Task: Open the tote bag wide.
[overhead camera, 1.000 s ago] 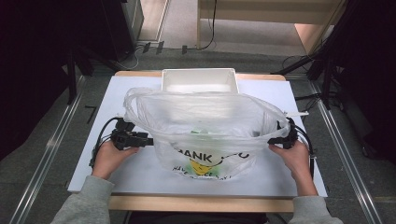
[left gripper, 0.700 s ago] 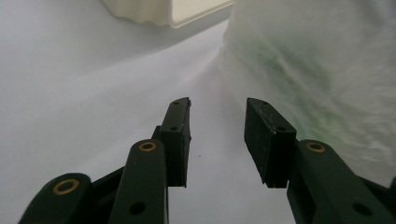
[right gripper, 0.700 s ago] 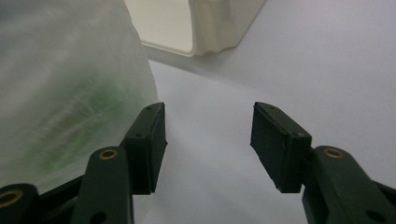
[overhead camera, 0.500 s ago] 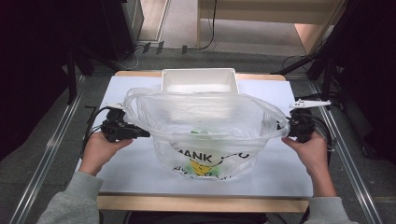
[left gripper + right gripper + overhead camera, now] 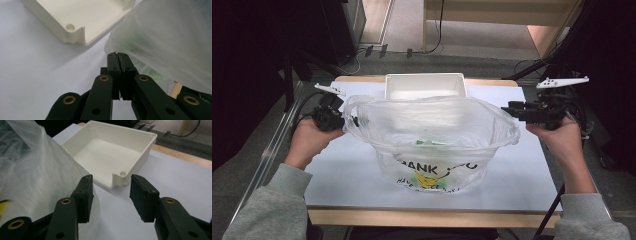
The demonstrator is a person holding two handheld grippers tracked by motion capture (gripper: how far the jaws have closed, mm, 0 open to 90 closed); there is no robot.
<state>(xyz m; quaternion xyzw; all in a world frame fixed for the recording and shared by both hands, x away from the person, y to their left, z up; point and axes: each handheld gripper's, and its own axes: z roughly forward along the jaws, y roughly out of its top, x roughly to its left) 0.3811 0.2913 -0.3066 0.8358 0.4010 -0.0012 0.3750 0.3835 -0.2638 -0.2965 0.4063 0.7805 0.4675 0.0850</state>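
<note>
- Left gripper (image 5: 343, 120): fingers (image 5: 117, 67) clenched together, just closed, the plastic bag (image 5: 432, 142) touching their right side; whether film is pinched, cannot tell
- Right gripper (image 5: 111, 195): fingers apart, narrowing, nothing between; bag beside its left finger
- Bag rests on the worktop (image 5: 522, 175)

Pretty dim room, grey floor (image 5: 412, 30) with cables (image 5: 377, 50) lying about, light wooden furniture (image 5: 497, 10) at the back, and a white-topped counter (image 5: 352, 170) with a wood edge.
</note>
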